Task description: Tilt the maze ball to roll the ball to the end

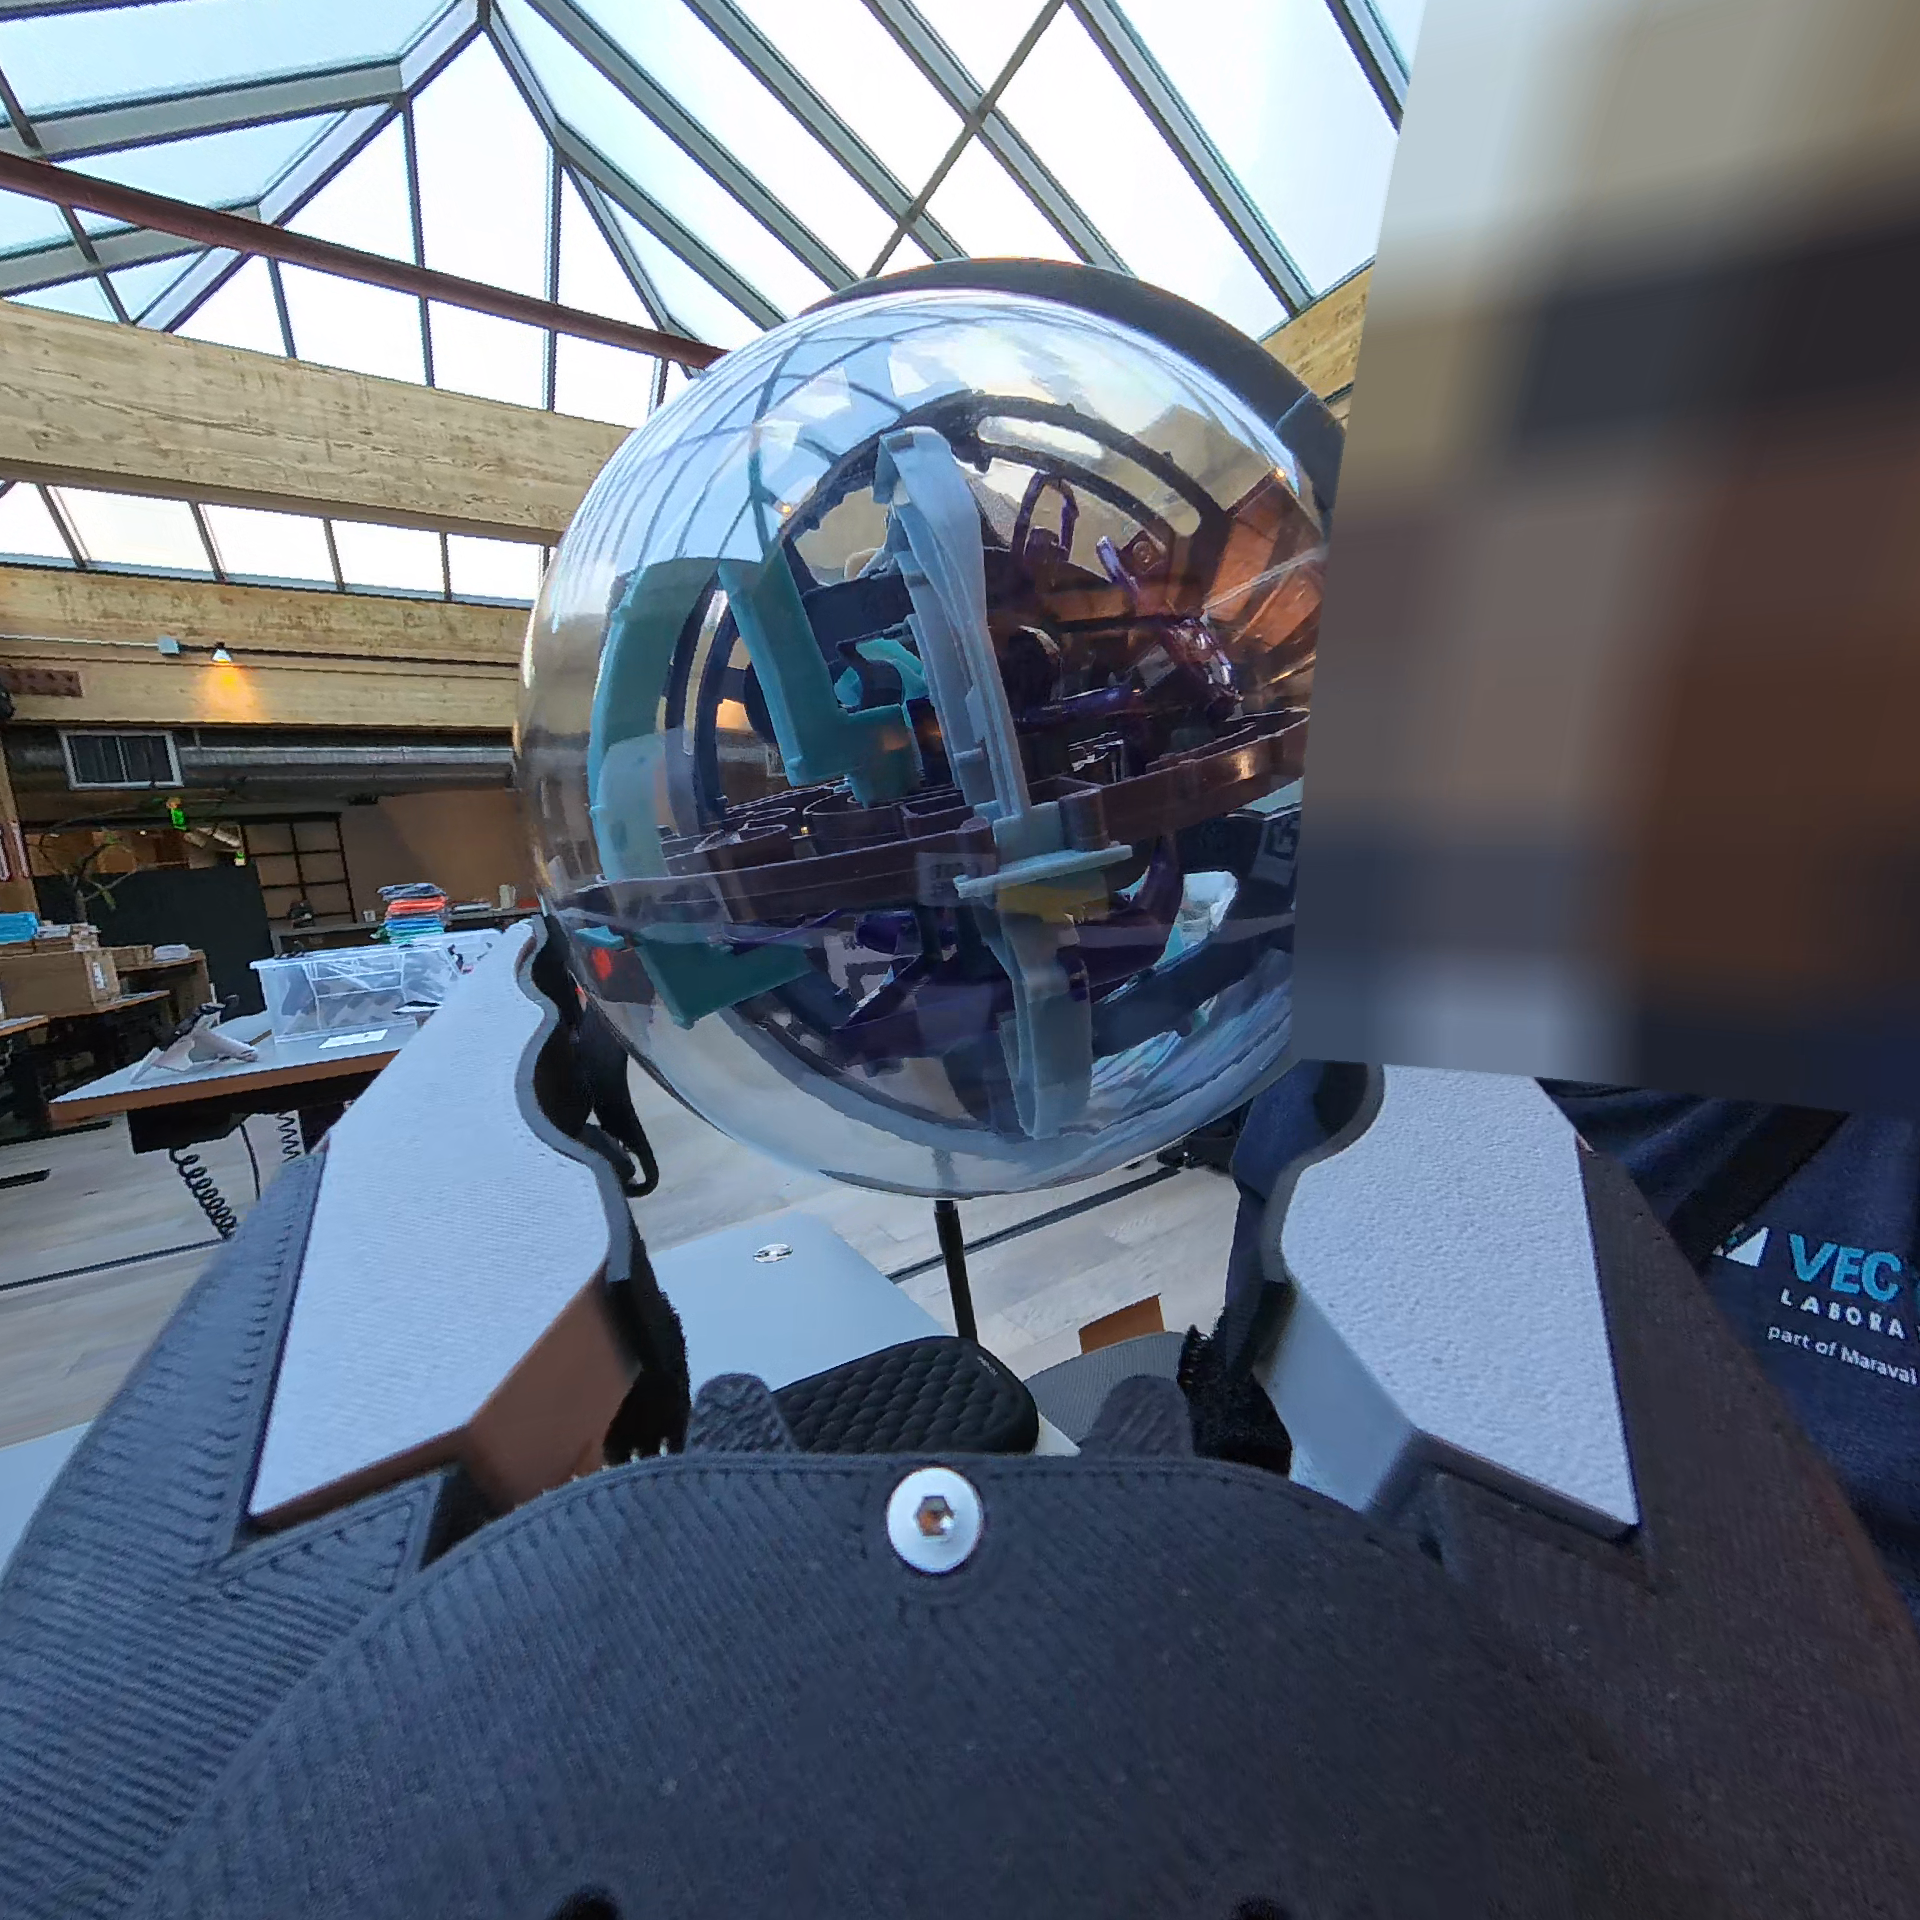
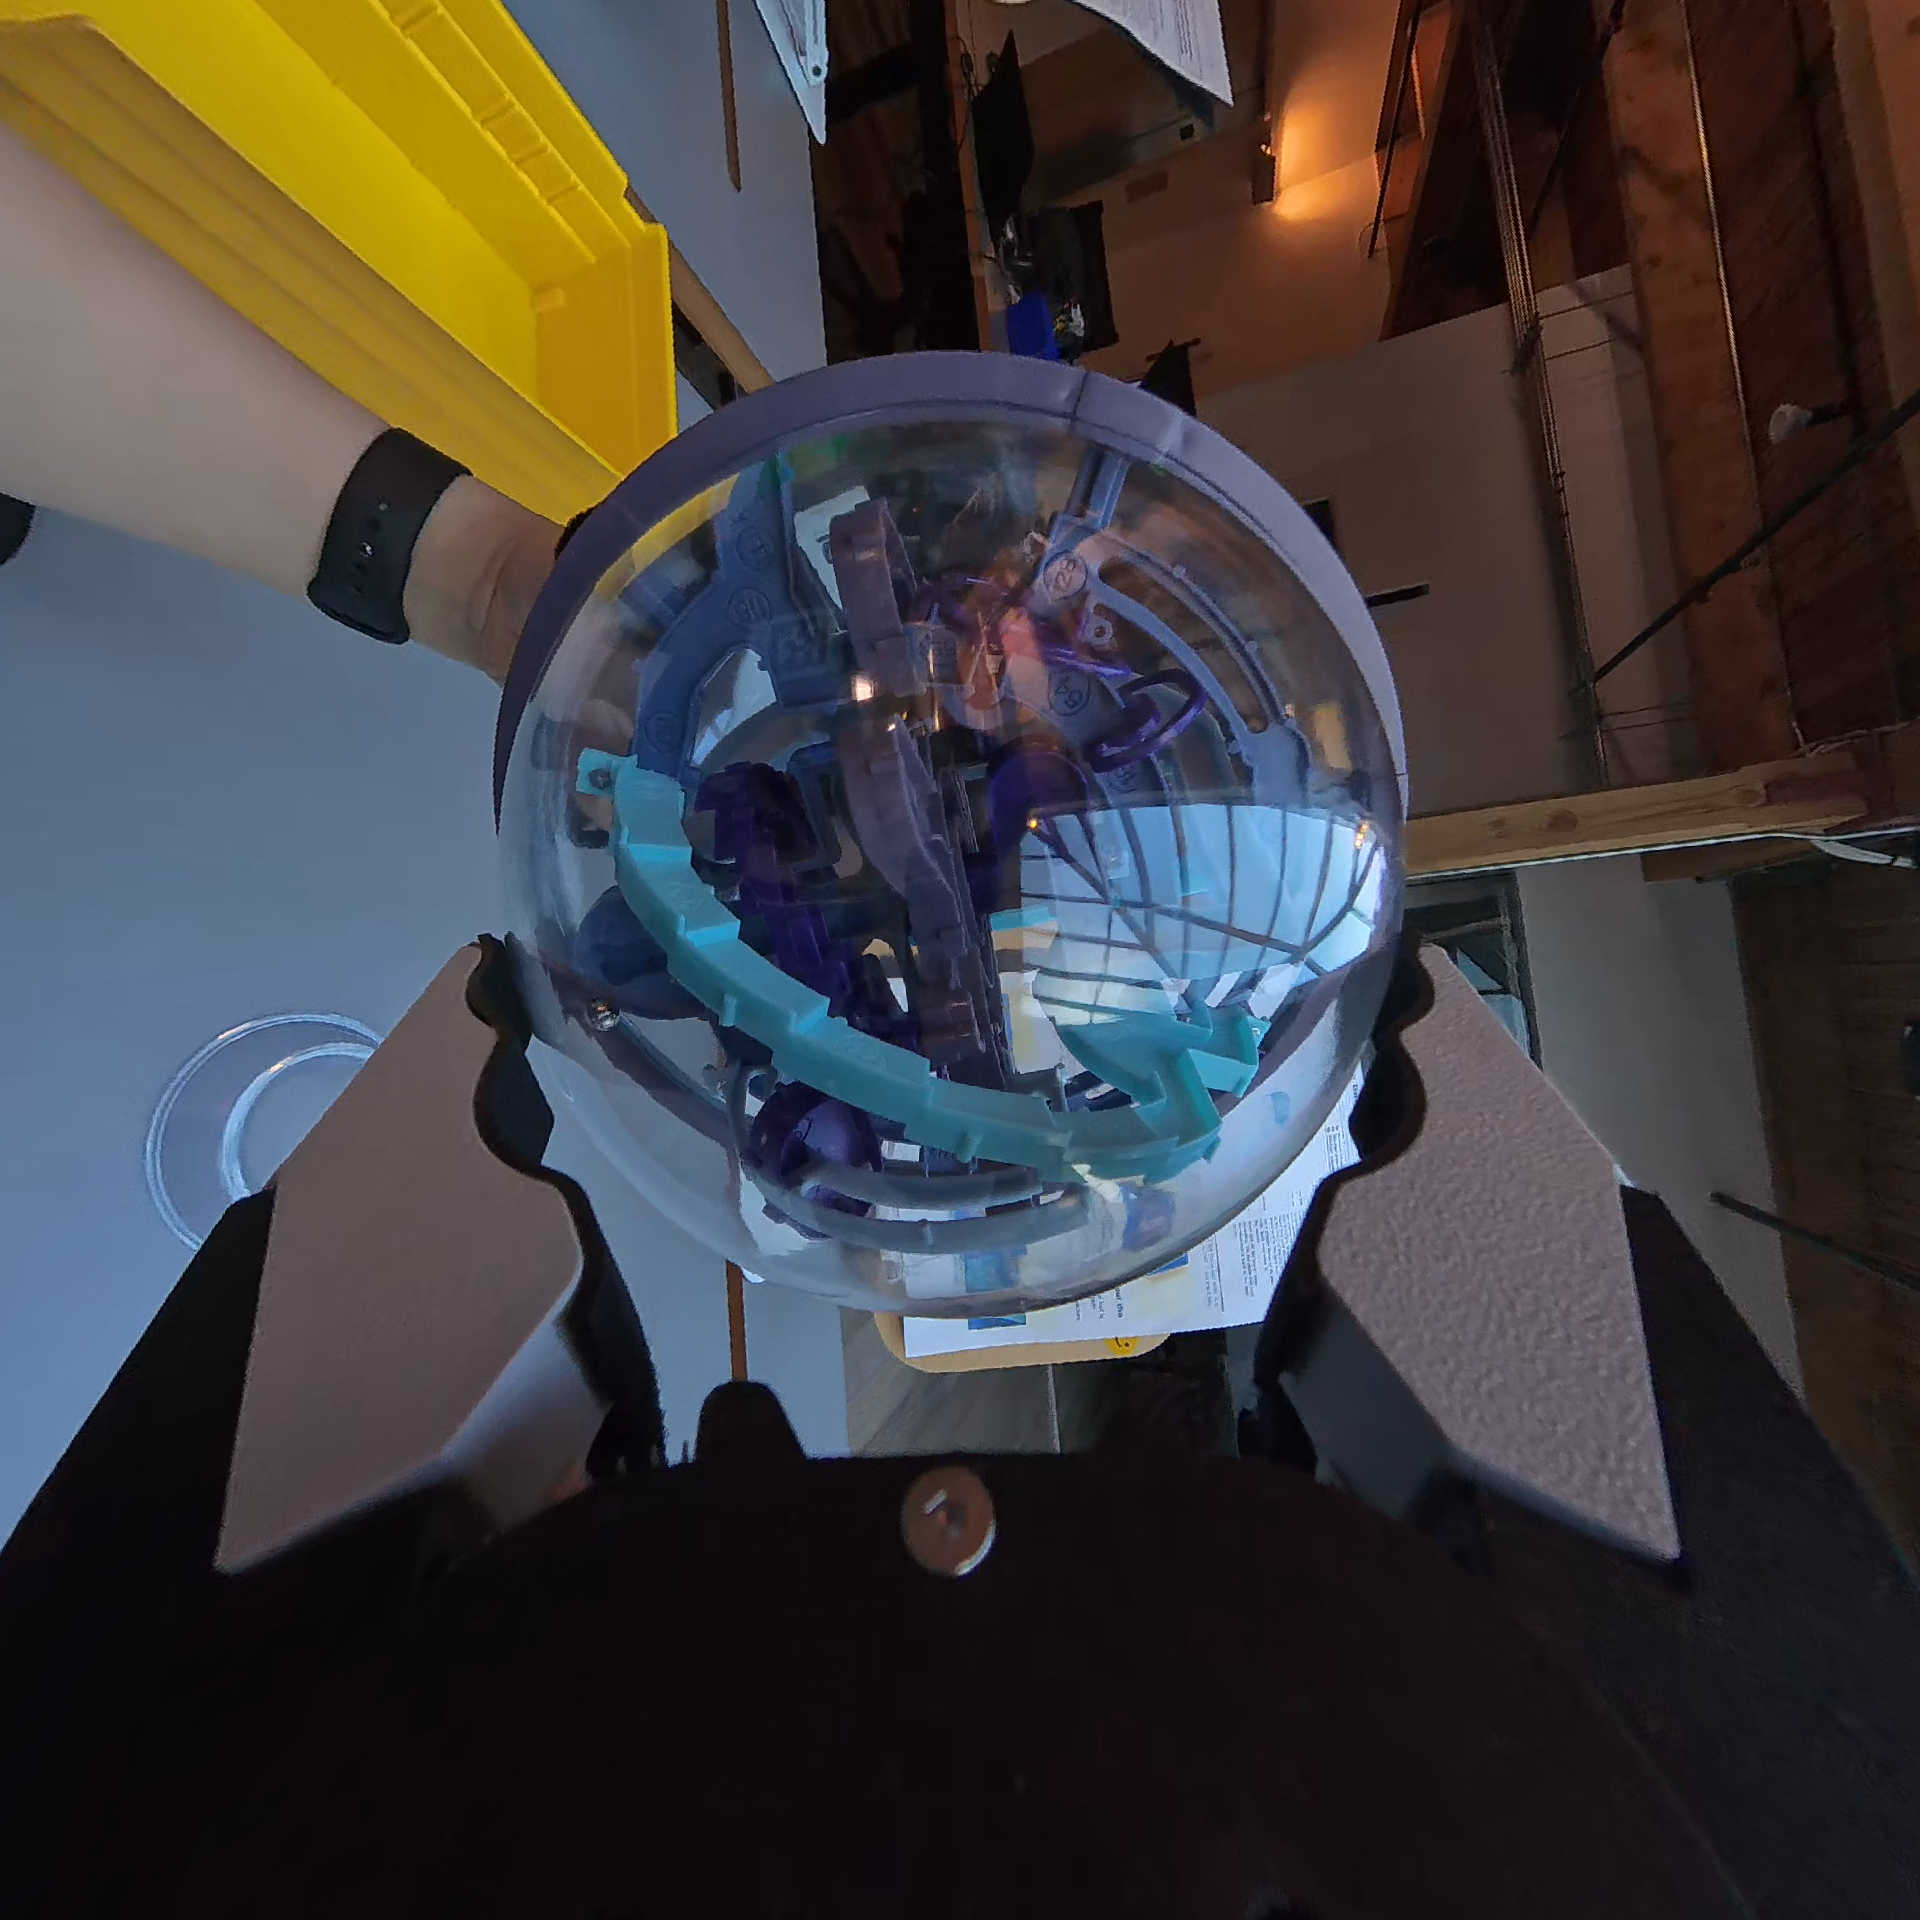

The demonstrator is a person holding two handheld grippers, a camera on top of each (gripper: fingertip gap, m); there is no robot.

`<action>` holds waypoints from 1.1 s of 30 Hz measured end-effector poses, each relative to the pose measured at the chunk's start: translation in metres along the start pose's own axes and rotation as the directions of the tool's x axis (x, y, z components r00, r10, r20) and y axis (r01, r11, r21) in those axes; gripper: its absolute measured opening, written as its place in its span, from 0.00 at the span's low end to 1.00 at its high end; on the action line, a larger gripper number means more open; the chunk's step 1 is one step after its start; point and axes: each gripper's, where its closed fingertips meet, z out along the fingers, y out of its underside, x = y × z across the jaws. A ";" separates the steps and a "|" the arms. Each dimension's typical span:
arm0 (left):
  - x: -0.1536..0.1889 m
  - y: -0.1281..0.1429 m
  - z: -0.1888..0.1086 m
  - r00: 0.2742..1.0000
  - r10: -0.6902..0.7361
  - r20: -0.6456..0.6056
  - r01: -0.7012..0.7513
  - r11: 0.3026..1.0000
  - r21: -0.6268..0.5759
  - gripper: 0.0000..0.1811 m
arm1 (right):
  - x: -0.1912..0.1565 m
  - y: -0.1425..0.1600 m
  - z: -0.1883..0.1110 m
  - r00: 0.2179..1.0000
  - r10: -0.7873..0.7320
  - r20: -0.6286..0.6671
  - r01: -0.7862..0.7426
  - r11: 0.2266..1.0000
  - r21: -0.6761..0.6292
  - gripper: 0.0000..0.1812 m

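Centrally in both frames, the maze ball [image 1: 925,748] [image 2: 951,842] is clamped between both tongs: left gripper [image 1: 925,1049] and right gripper [image 2: 951,1049] each pinch its lower sides (small steel ball [image 2: 600,1017] seen lower left).

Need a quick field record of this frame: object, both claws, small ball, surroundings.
object: clear plastic maze sphere with teal, grey, purple and brown tracks inside
left claw: fingers flank the sphere's lower sides; contact unclear
right claw: grey fingers at the sphere's lower flanks; contact cannot be confirmed
small ball: tiny silver ball low at the sphere's left edge, right wrist view
height: sphere held up off the table
surroundings: yellow plastic bin, clear round dish, forearm with black wristband, glass skylight roof
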 end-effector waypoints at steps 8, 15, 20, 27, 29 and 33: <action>-0.003 0.004 -0.001 1.000 -0.011 -0.011 0.012 1.000 0.016 0.79 | -0.002 0.004 0.001 1.000 0.002 0.015 -0.001 1.000 -0.022 0.87; -0.003 0.005 -0.002 1.000 -0.010 -0.010 0.010 1.000 0.019 0.79 | -0.003 0.004 0.002 1.000 -0.001 0.021 0.002 0.999 -0.033 0.87; -0.003 0.005 -0.002 1.000 -0.010 -0.014 0.011 1.000 0.026 0.79 | -0.004 0.004 0.002 1.000 -0.005 0.029 0.006 0.999 -0.045 0.87; -0.002 0.006 -0.001 1.000 -0.009 -0.027 0.010 0.999 0.043 0.79 | -0.005 0.004 0.002 0.999 -0.014 0.039 0.017 0.998 -0.068 0.87; -0.002 0.006 -0.001 1.000 -0.009 -0.028 0.011 0.999 0.045 0.79 | -0.005 0.004 0.002 0.999 -0.014 0.042 0.017 0.997 -0.074 0.87; -0.001 0.007 -0.001 0.999 -0.010 -0.035 0.012 0.999 0.052 0.79 | -0.005 0.003 0.001 0.999 -0.018 0.050 0.022 0.996 -0.084 0.87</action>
